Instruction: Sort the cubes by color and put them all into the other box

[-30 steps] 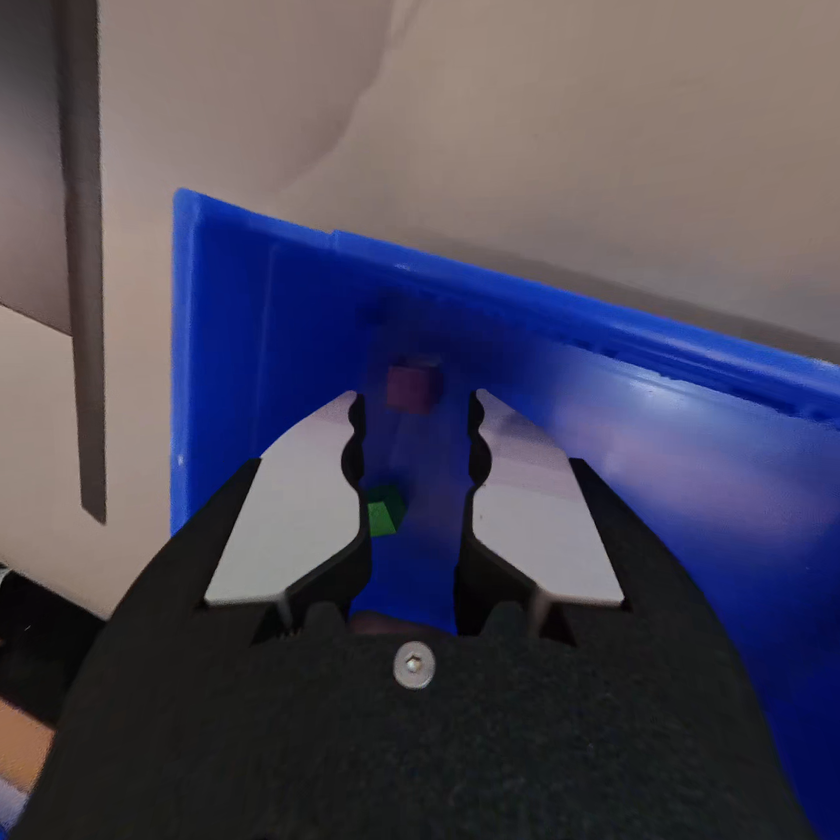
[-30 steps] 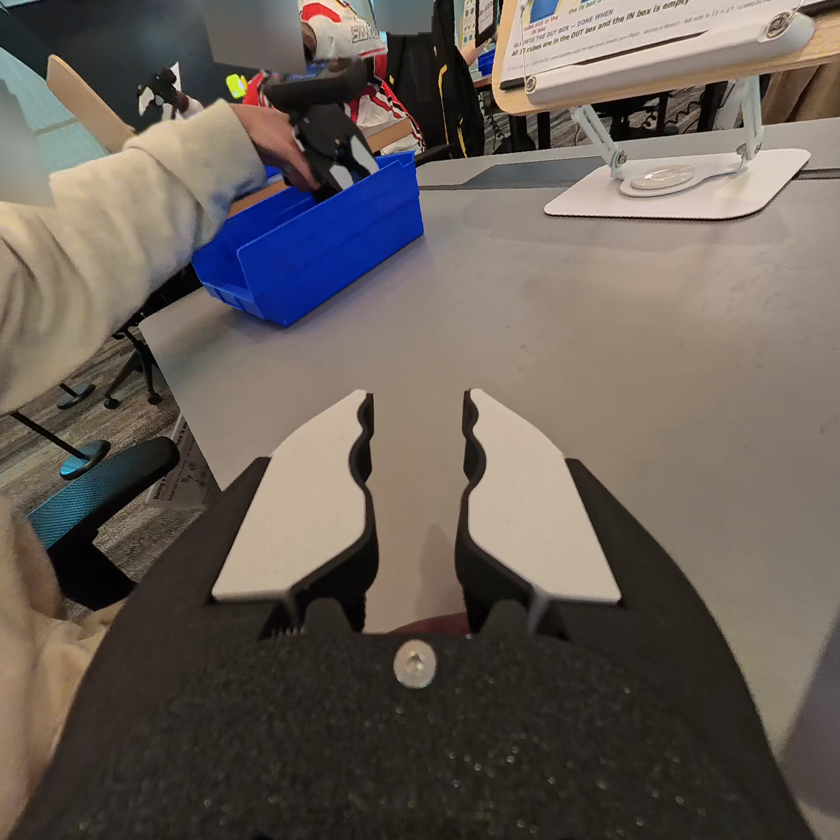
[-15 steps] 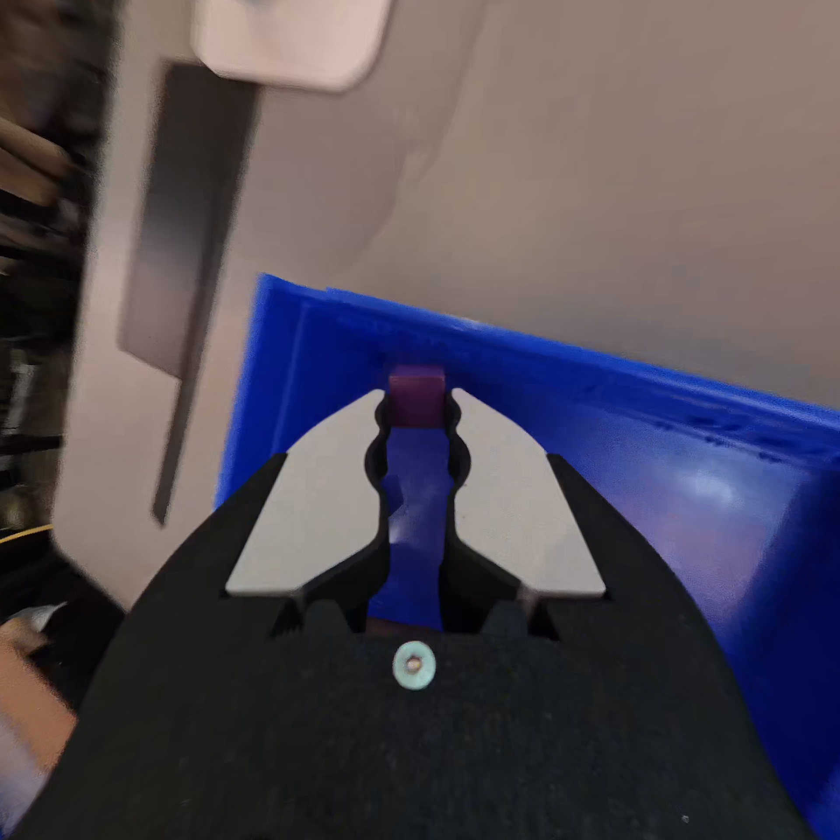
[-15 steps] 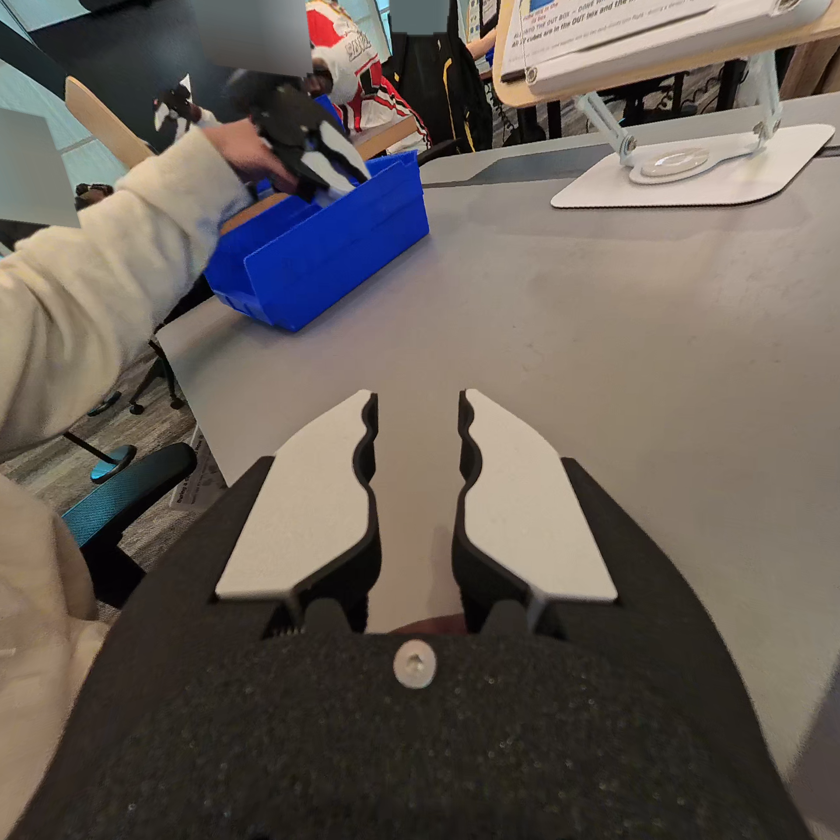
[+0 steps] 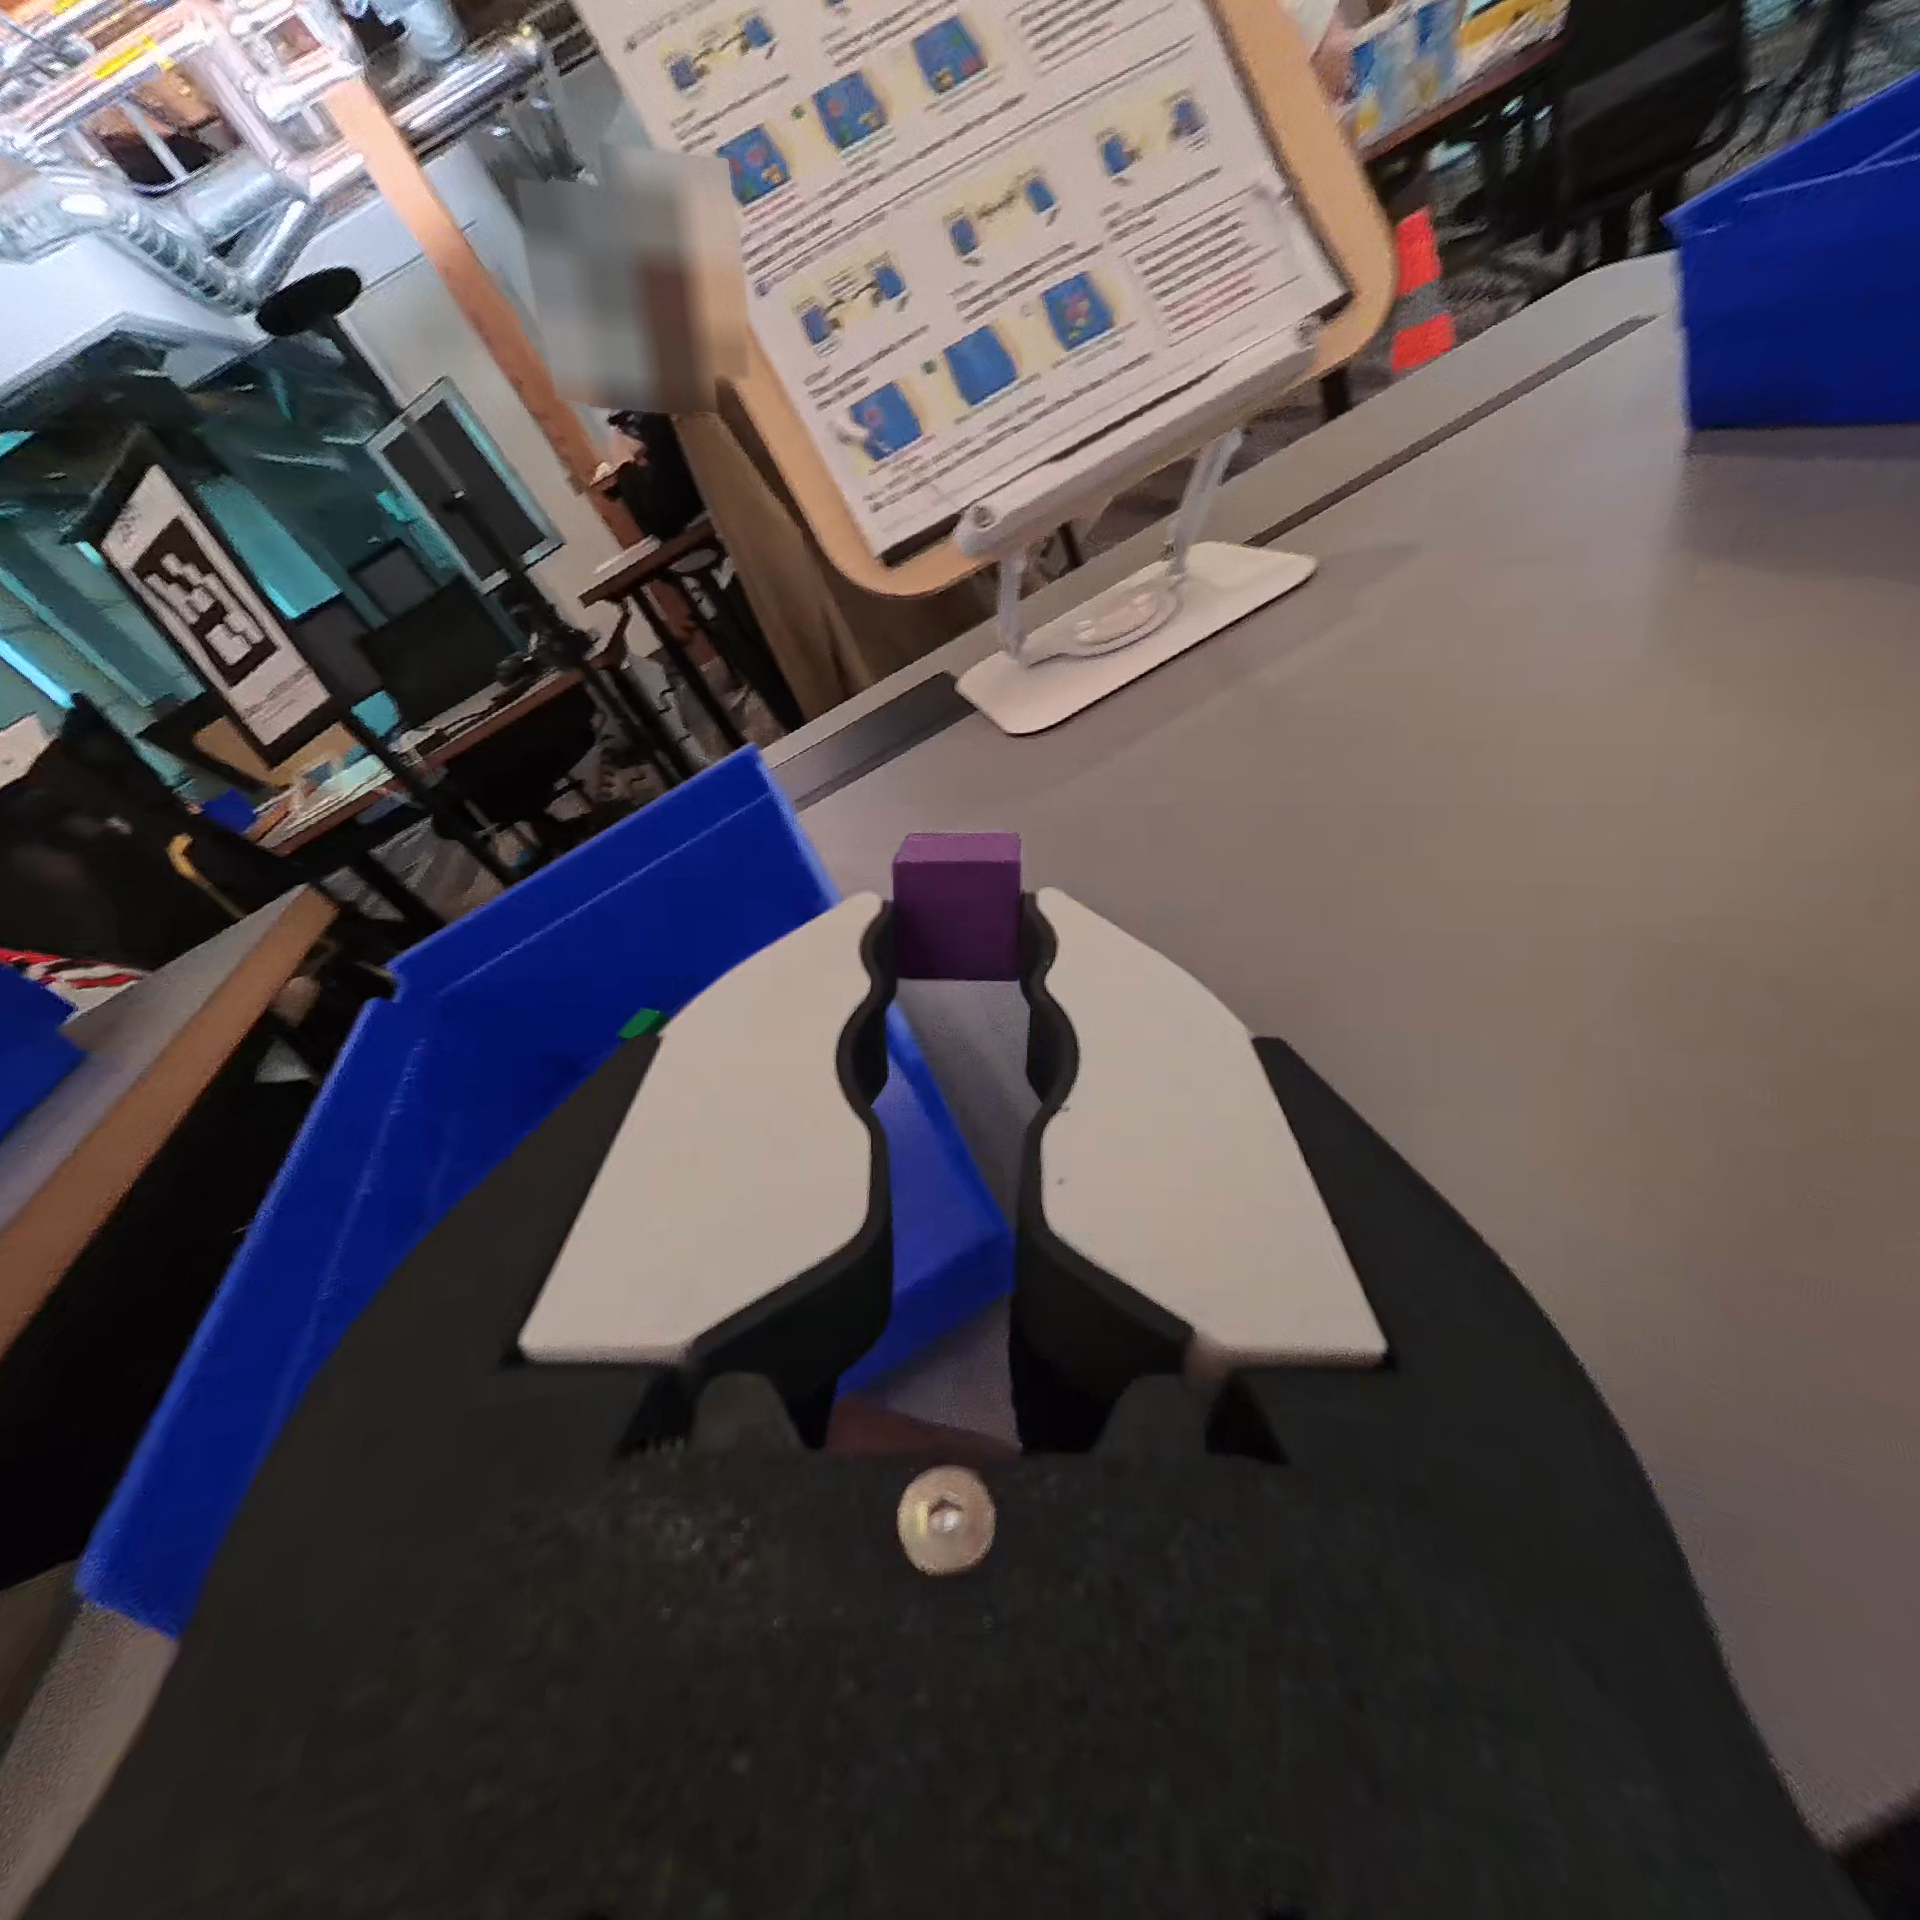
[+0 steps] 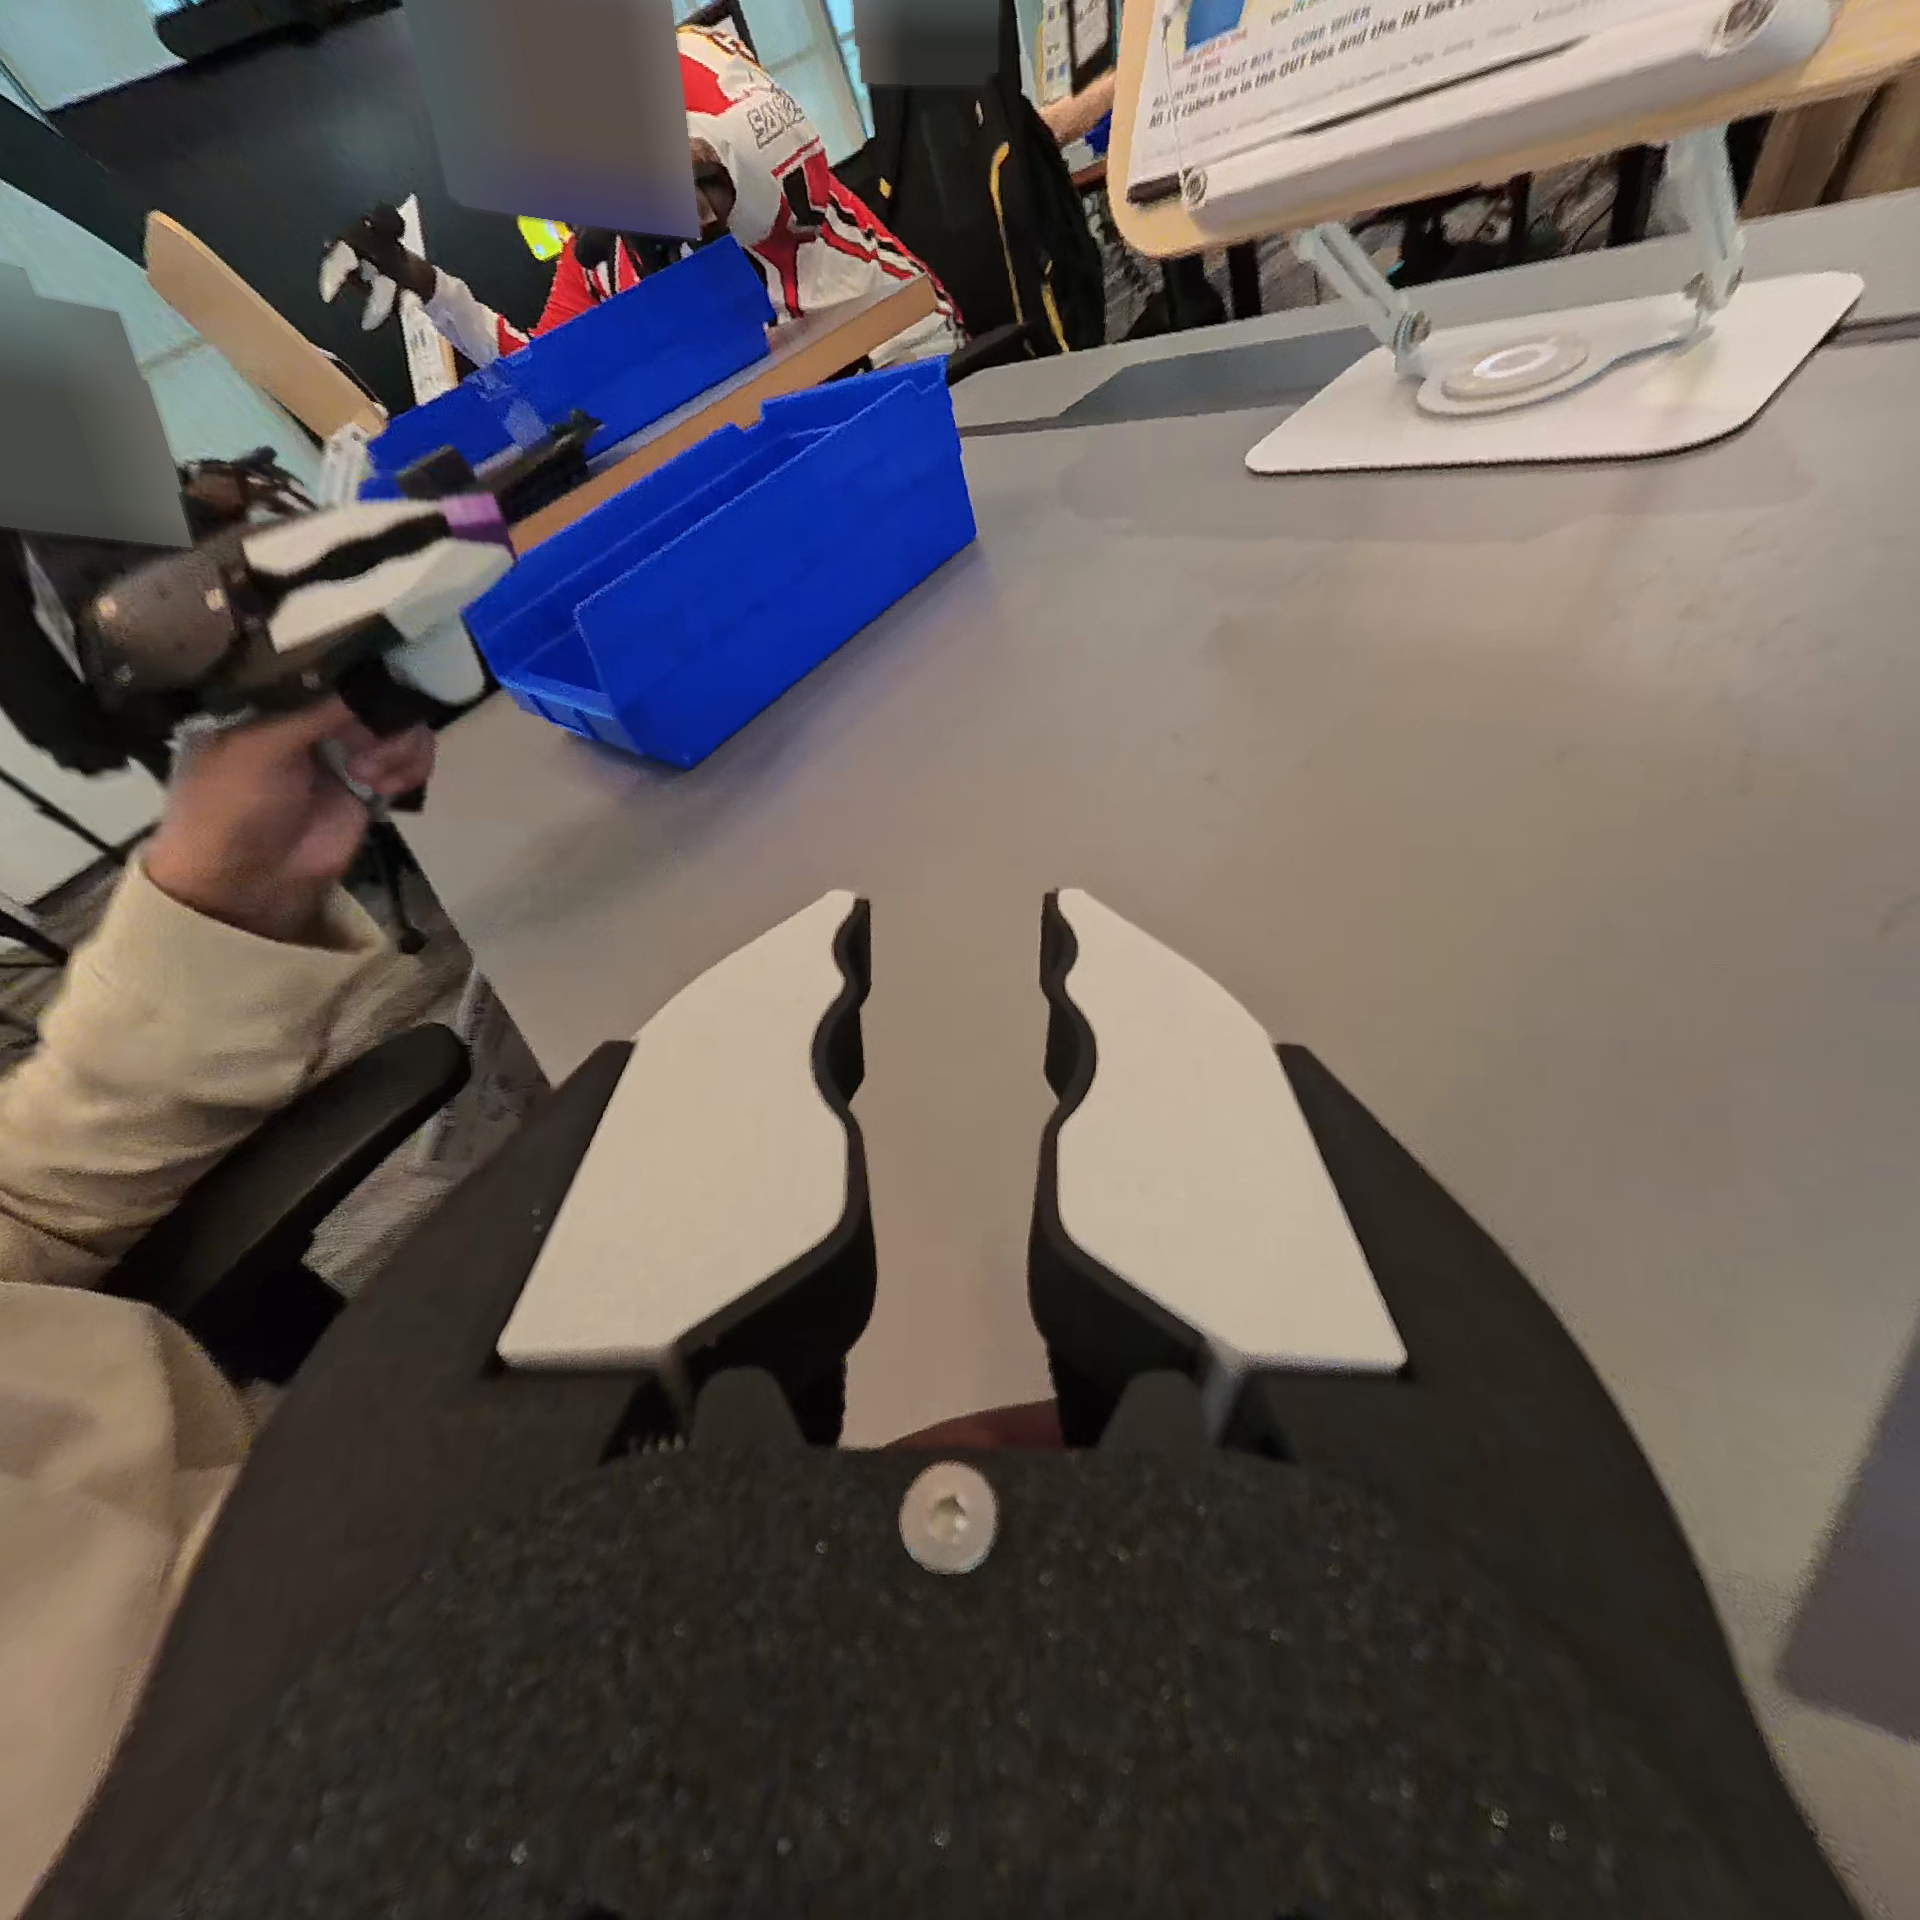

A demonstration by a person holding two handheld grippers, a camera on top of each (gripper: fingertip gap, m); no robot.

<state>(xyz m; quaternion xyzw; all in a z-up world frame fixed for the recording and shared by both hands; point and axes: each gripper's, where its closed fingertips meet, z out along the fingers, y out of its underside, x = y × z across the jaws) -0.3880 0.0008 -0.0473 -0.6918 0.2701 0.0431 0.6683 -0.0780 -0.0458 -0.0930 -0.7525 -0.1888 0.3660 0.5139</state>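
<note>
Grey tabletop (image 5: 1558,883) fills the left wrist view: the left gripper (image 5: 956,909), a second ago inside the blue box (image 5: 582,987), now pinches the purple cube (image 5: 954,906) clear above it; the other box (image 5: 1808,281) is probably next.

Right wrist view: the right gripper (image 6: 951,909) hovers spread, empty.

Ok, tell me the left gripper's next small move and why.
Probably carry the purple cube right, toward the far blue box. The left gripper has it pinched at its tips, clear of the near box, and a green cube remains inside that one.
</note>
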